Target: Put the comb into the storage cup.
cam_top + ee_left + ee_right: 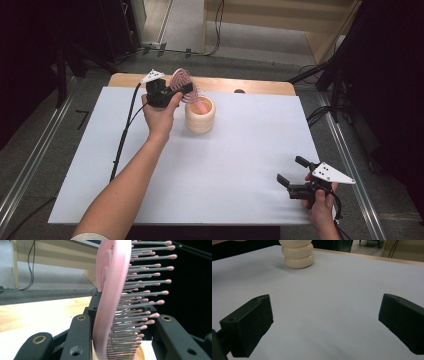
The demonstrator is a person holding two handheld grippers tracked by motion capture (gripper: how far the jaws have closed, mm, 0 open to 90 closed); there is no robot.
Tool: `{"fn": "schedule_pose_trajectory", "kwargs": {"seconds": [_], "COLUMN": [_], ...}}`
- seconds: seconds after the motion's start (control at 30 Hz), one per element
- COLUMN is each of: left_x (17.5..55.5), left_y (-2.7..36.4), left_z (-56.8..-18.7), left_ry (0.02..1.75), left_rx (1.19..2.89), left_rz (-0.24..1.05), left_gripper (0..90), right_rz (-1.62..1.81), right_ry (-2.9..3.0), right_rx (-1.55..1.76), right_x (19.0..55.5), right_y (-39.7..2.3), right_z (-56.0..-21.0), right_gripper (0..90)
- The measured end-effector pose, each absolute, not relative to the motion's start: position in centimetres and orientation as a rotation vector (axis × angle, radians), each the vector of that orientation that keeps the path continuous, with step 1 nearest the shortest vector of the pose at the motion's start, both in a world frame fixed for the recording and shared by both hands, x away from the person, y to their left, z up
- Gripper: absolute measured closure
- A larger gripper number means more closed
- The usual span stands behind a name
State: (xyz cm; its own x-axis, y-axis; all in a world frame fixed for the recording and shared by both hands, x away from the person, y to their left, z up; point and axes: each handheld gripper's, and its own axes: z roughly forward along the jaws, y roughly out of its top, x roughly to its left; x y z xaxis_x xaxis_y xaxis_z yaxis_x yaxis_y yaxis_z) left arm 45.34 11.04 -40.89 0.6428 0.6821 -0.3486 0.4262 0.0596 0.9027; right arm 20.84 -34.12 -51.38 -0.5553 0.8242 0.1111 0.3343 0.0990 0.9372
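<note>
- Left gripper (176, 93) raised over the far part of the table, at about 11 o'clock from the table's middle; jaws clamped on a pink hairbrush (183, 85), one jaw on the smooth back, the other against the bristle side
- In the left gripper view, hairbrush (110, 290) standing nearly upright between the two black jaws; curved pink back toward 9 o'clock, rows of thin grey bristles with pink ball tips pointing toward 3 o'clock
- Brush head tilted above the rim of a cream ribbed cup (200, 116); pink handle end seen dipping inside the cup's mouth; whether it touches the bottom, impossible to tell
- Cup standing upright on the white table cover (240, 165), just at 4 o'clock from the left hand (160, 117); built as stacked rounded rings, seen again at 12 o'clock in the right gripper view (298, 253)
- Right gripper (293, 175) held low near the table's 4 o'clock corner, well apart from cup and brush; jaws spread wide with nothing between them, bare white cover showing in the gap
- Grey three-cornered plate (331, 173) on top of the right gripper; a like plate (153, 76) on the left one
- Black cable (125, 132) trailing from the left gripper toward 7 o'clock across the cover
- No brand, label or readable writing on brush, cup or grippers
</note>
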Motion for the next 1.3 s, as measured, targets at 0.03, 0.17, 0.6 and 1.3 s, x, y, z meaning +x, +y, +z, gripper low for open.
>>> {"fn": "schedule_pose_trajectory", "kwargs": {"seconds": [0.03, 0.17, 0.6, 1.3], "left_x": [45.4, 45.7, 45.4, 42.9], "left_y": [11.1, 11.1, 10.7, 12.5], "left_z": [-40.9, -41.3, -41.5, -41.0], "left_ry": [0.950, 0.955, 0.958, 0.833], "left_rx": [1.569, 1.587, 1.651, 1.681], "left_rz": [0.246, 0.221, 0.252, 0.359], "left_gripper": [63.7, 63.4, 39.0, 0.0], "right_rz": [1.459, 1.455, 1.457, 1.450], "right_ry": [1.937, 1.938, 1.938, 1.943], "right_rx": [1.131, 1.132, 1.132, 1.135], "right_x": [20.8, 20.9, 20.9, 20.9], "right_y": [-34.1, -34.1, -34.1, -33.9], "right_z": [-51.4, -51.4, -51.4, -51.4], "right_gripper": [0.0, 0.0, 0.0, 0.0]}}
